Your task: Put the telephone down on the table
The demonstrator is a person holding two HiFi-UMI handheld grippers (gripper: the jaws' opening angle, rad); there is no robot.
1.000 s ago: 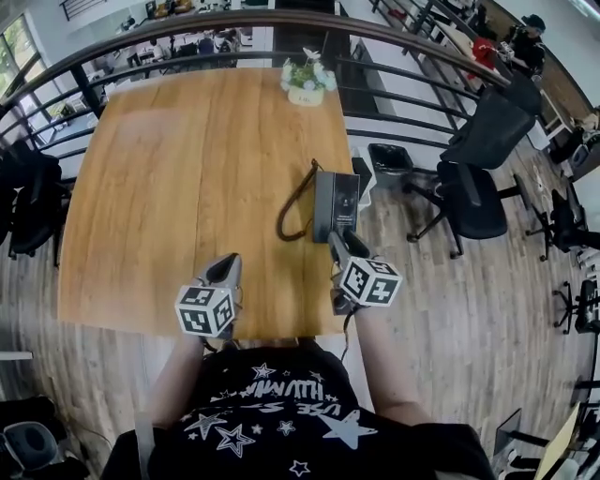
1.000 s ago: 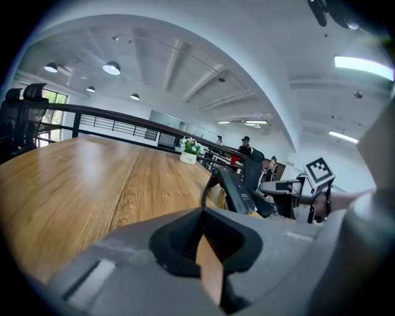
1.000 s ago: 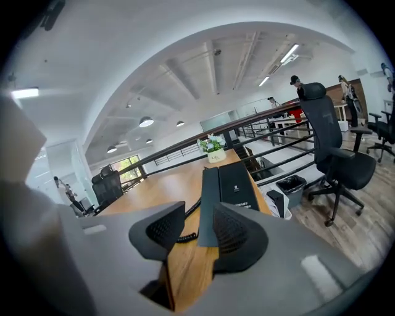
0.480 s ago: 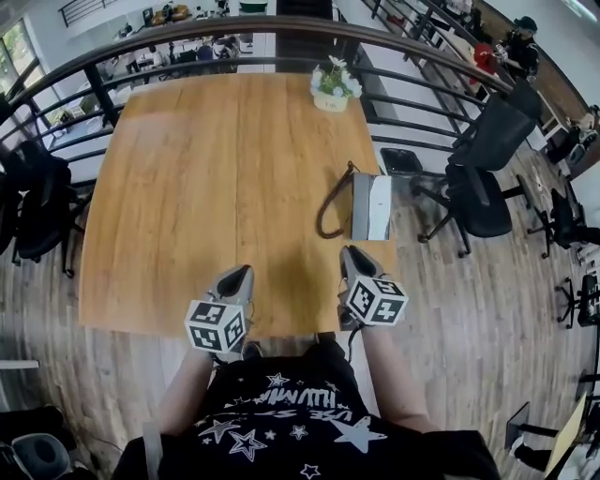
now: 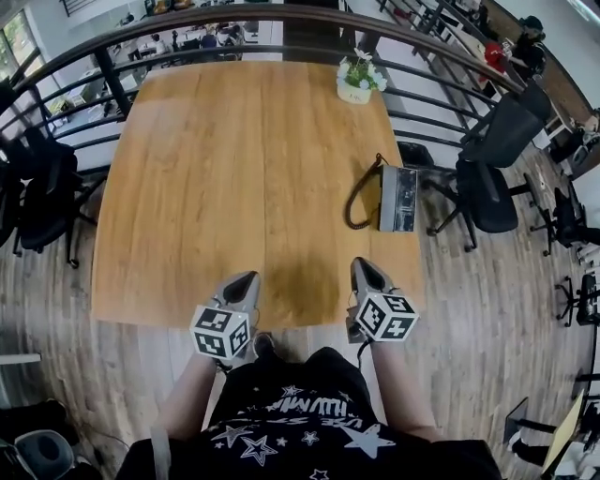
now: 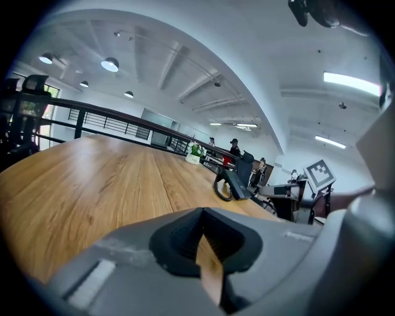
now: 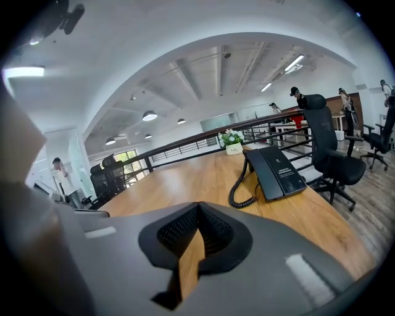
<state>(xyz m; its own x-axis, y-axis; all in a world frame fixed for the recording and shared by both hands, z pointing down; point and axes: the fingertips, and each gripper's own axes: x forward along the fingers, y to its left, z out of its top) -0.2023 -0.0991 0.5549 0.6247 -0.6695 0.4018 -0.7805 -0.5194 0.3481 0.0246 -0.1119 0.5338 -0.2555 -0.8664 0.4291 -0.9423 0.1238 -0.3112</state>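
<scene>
The black telephone (image 5: pixel 397 198) lies flat near the right edge of the wooden table (image 5: pixel 234 169), its coiled cord (image 5: pixel 359 201) looped on its left. It also shows in the left gripper view (image 6: pixel 237 184) and the right gripper view (image 7: pixel 281 171). My right gripper (image 5: pixel 361 265) hovers at the table's near edge, well short of the phone. Its jaws have just been closing and now stand shut (image 7: pixel 197 205) with nothing between them. My left gripper (image 5: pixel 246 279) is beside it at the same edge, shut and empty (image 6: pixel 201 211).
A small potted plant (image 5: pixel 357 80) stands at the far right of the table. A dark railing (image 5: pixel 281 19) curves round the far side. Black office chairs stand on the right (image 5: pixel 487 187) and on the left (image 5: pixel 37 197).
Both grippers have drawn back toward the table's near edge. The right one was at the phone's near end and is now well apart from it. The phone lies still.
</scene>
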